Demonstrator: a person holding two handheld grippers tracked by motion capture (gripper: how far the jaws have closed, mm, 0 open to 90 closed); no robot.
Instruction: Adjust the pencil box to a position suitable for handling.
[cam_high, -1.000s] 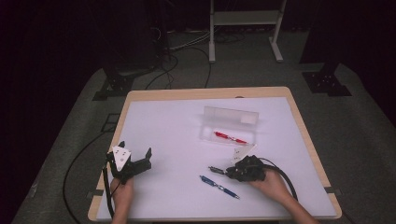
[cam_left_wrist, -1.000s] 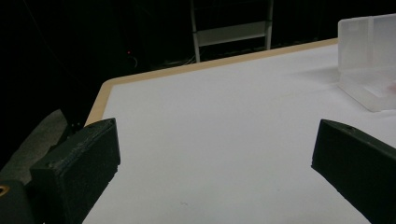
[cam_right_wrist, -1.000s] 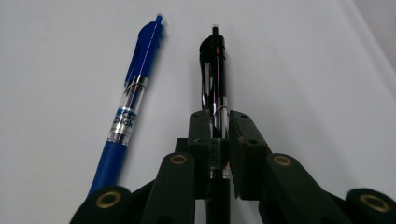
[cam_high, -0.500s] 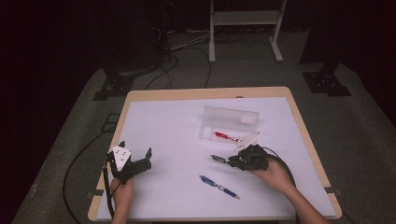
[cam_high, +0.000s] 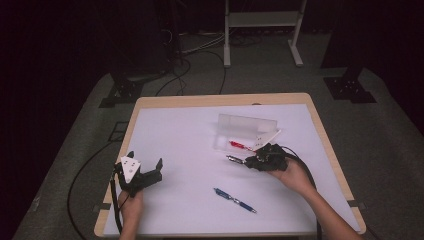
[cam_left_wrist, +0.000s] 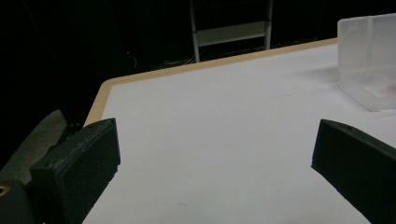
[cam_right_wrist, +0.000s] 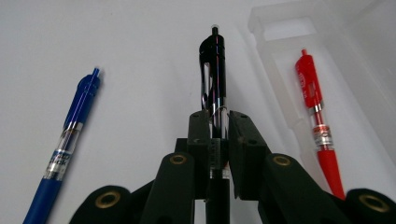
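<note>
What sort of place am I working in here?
Likely a lab or recording studio: a white-topped table with pens, dark surroundings, loose cables on the grey floor and metal stand legs behind.

Print on blue pen (cam_right_wrist: 70, 144), seemingly illegible

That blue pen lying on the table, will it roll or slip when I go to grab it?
The blue pen looks round and glossy, so a nudge would probably roll it, though its clip may stop that. It seems stiff and light; fingers closing across the barrel should hold it, as on the black pen.

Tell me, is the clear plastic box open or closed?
Open. The clear box has its lid standing up behind the tray, and the red pen lies uncovered inside it.
</note>
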